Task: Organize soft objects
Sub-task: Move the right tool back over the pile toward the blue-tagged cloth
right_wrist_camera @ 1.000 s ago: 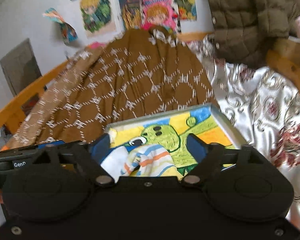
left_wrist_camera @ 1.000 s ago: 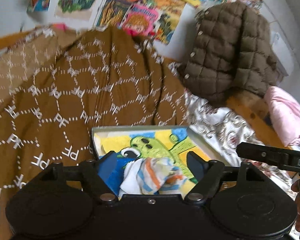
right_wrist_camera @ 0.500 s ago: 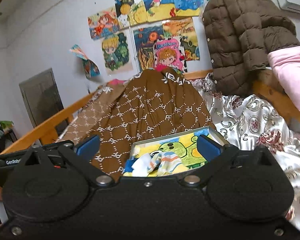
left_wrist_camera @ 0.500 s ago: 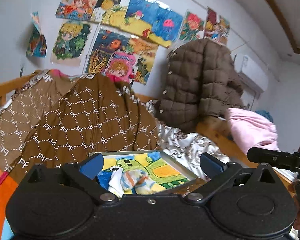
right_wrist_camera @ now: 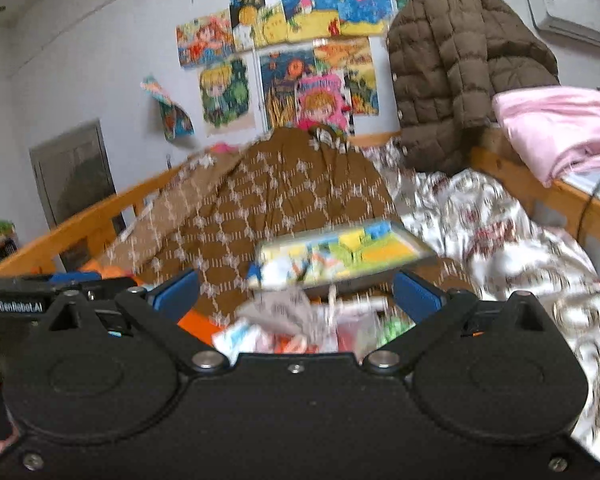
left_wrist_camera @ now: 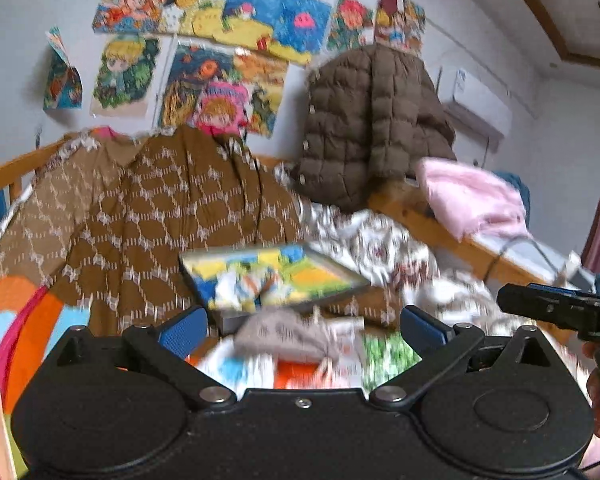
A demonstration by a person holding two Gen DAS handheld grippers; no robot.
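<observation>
A shallow tray (left_wrist_camera: 332,292) with a bright cartoon bottom lies on the bed, and a striped white cloth (left_wrist_camera: 252,284) sits inside it. The same tray (right_wrist_camera: 416,258) and striped cloth (right_wrist_camera: 296,270) show in the right wrist view. Nearer, a grey patterned cloth (left_wrist_camera: 280,332) lies on colourful bedding, between and ahead of my fingers; it is the grey cloth (right_wrist_camera: 280,312) in the right view. My left gripper (left_wrist_camera: 302,328) is open and empty. My right gripper (right_wrist_camera: 296,290) is open and empty too. Both views are blurred.
A brown patterned quilt (left_wrist_camera: 172,216) is heaped behind the tray. A brown puffer jacket (left_wrist_camera: 372,128) hangs at the bed's wooden rail (left_wrist_camera: 452,240), with pink fabric (left_wrist_camera: 472,200) beside it. Silvery floral bedding (right_wrist_camera: 500,232) lies to the right. Drawings cover the wall.
Both grippers have drawn back and away from the tray, leaving the striped cloth in it. Their jaws have spread wider. The grey cloth and colourful bedding have come into view in front.
</observation>
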